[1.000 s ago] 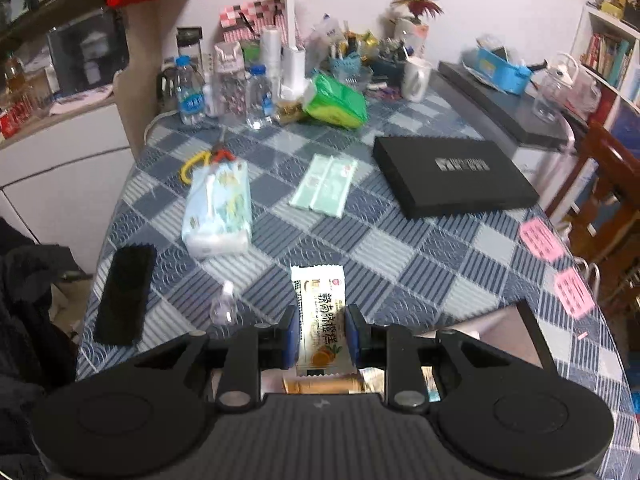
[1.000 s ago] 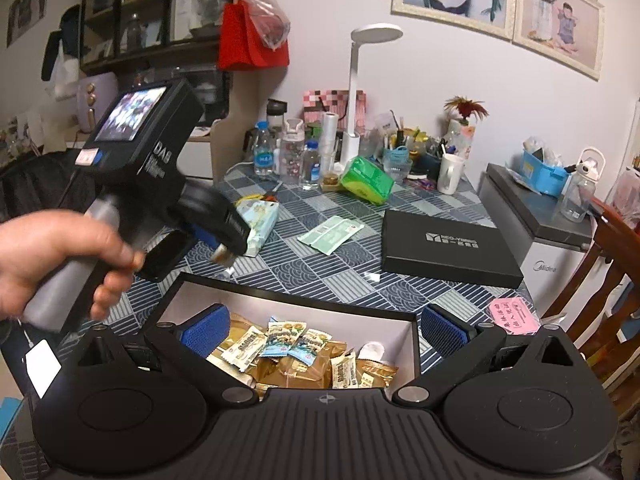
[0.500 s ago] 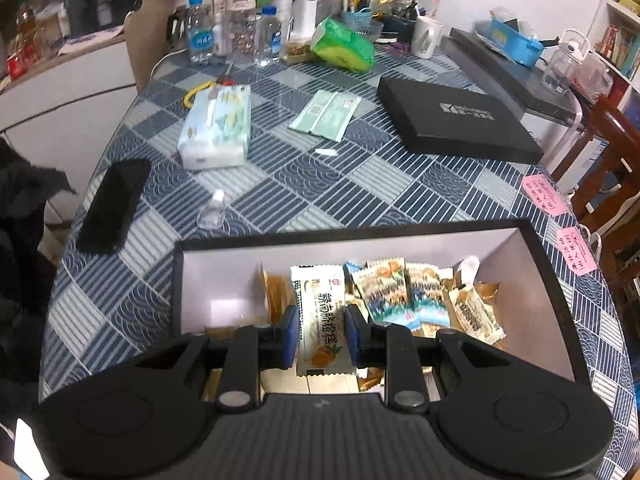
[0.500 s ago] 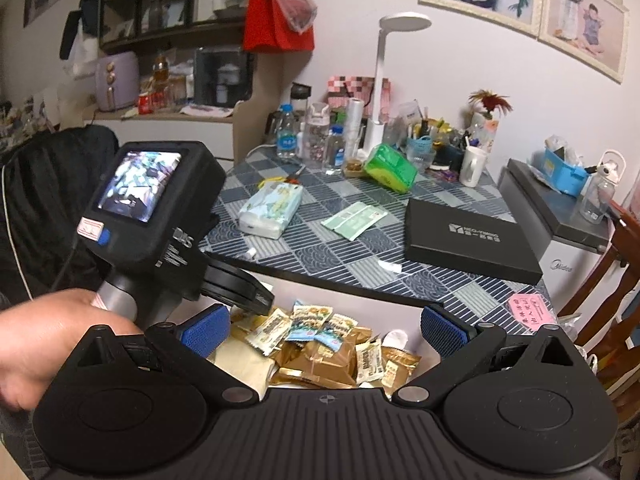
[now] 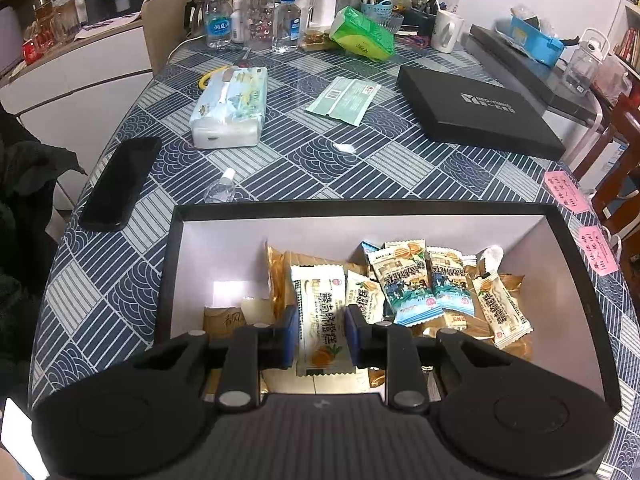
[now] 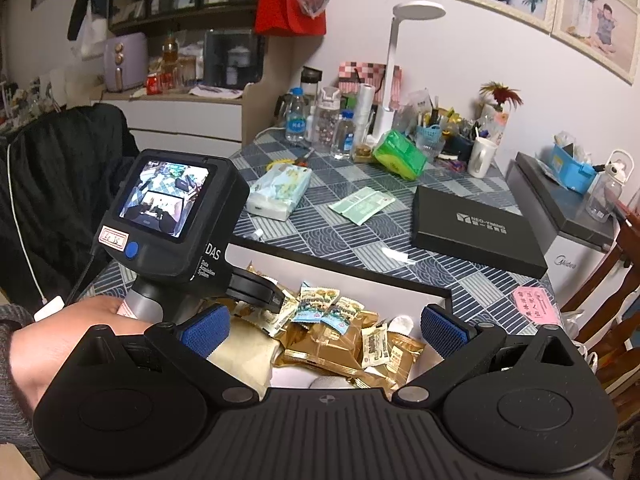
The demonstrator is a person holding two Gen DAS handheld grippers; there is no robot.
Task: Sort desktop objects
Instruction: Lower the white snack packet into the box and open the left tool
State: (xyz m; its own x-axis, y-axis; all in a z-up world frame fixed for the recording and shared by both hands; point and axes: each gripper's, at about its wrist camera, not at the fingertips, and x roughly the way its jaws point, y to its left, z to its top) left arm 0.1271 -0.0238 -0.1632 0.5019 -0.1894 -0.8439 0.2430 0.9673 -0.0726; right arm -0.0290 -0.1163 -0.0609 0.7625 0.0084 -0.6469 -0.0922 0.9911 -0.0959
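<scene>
The left gripper (image 5: 319, 330) is clamped on a white snack packet (image 5: 320, 320), its blue pads pressing the packet's two long sides, and it holds the packet over the open black box (image 5: 360, 207) at the near edge of the table (image 5: 360, 160). The packet hangs inside the box's left half, above the pale floor and just beside a heap of other wrapped snacks (image 5: 416, 284) that fills the middle and right of the box. The right gripper (image 6: 324, 328) has its fingers spread wide apart with nothing between them, and it sits above the same box, looking down on the heap. In the right wrist view the person's left hand (image 6: 60, 344) grips the handle of the left gripper's body, whose small screen (image 6: 164, 198) faces the camera. Farther along the table lie a tissue pack (image 5: 230, 110) towards the left edge, a black phone (image 5: 120, 182) at the left edge, a green sachet (image 5: 344, 94) near the middle and a flat black case (image 5: 476, 114) towards the right edge.
</scene>
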